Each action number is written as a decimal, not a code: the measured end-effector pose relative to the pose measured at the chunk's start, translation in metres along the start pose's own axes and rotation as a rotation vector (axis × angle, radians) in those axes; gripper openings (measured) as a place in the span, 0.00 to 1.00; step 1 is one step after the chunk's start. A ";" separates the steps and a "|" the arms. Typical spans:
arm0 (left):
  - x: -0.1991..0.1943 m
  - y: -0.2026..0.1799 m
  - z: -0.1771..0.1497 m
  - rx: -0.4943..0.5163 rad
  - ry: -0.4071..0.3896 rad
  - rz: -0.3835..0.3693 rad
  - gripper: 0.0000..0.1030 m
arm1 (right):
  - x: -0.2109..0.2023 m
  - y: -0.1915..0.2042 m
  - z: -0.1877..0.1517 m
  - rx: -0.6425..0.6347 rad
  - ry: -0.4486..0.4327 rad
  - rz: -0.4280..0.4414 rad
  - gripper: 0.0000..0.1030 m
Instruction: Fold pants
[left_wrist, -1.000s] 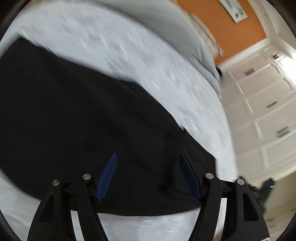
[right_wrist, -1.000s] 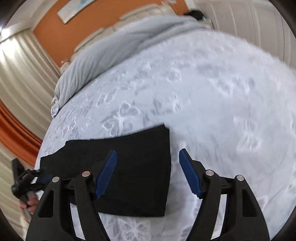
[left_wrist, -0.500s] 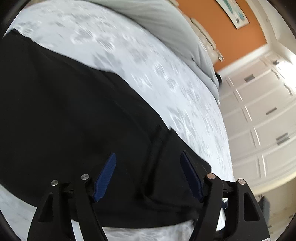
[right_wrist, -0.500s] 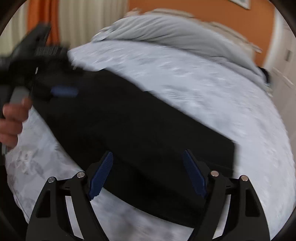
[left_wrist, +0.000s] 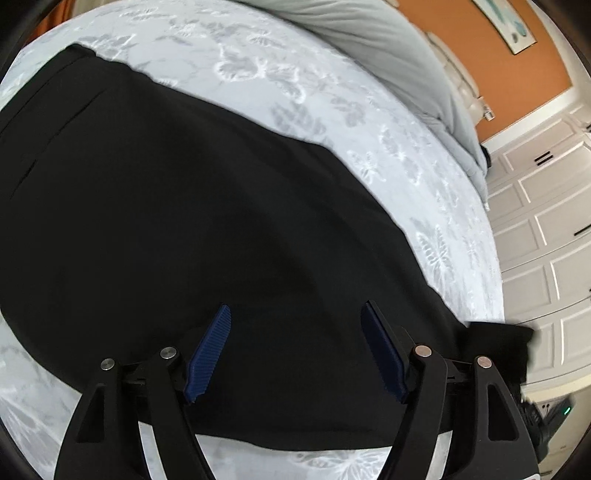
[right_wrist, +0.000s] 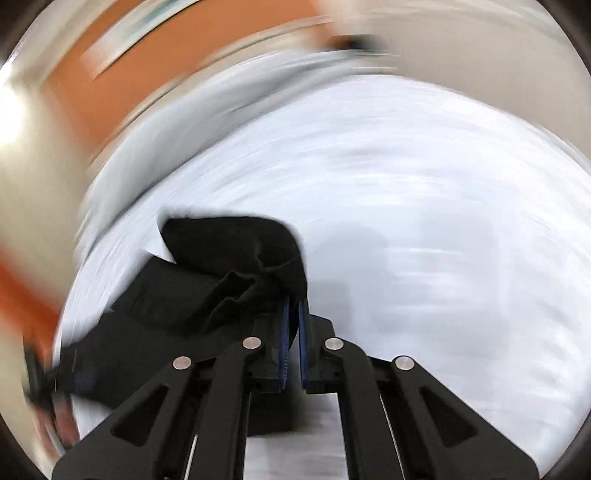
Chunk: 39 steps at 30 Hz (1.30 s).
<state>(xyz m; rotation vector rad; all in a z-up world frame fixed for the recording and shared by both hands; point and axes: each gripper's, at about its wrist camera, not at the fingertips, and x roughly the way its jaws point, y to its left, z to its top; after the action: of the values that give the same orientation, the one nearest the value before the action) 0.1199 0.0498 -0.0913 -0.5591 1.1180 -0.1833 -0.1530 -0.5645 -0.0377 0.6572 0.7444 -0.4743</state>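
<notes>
Black pants (left_wrist: 177, 206) lie spread across the white patterned bedspread (left_wrist: 332, 110) and fill most of the left wrist view. My left gripper (left_wrist: 295, 332) is open and hovers just above the fabric, its blue pads apart. In the blurred right wrist view, my right gripper (right_wrist: 291, 314) is shut on a bunched end of the pants (right_wrist: 236, 273) and lifts it off the bed, the cloth draping to the left.
A grey duvet (left_wrist: 388, 48) is piled at the head of the bed by the orange wall. White panelled wardrobe doors (left_wrist: 546, 229) stand to the right. The other gripper and a hand show blurred at the left edge of the right wrist view (right_wrist: 48, 387).
My right gripper has closed on the pants' end and raised it, swinging fast. My left gripper has shifted over the fabric and stayed open.
</notes>
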 end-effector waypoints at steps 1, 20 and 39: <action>0.002 -0.001 -0.002 0.005 0.003 0.005 0.68 | 0.000 -0.035 0.002 0.048 0.006 -0.122 0.09; 0.040 -0.053 -0.037 0.398 0.032 0.249 0.72 | 0.099 0.216 -0.093 -0.629 0.255 0.288 0.35; 0.033 -0.046 -0.036 0.382 0.062 0.205 0.80 | 0.055 0.017 0.029 -0.175 0.052 0.048 0.40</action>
<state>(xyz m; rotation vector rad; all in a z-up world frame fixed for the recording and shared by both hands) 0.1090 -0.0146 -0.1054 -0.0982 1.1570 -0.2305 -0.0935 -0.5813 -0.0561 0.5243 0.8074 -0.3448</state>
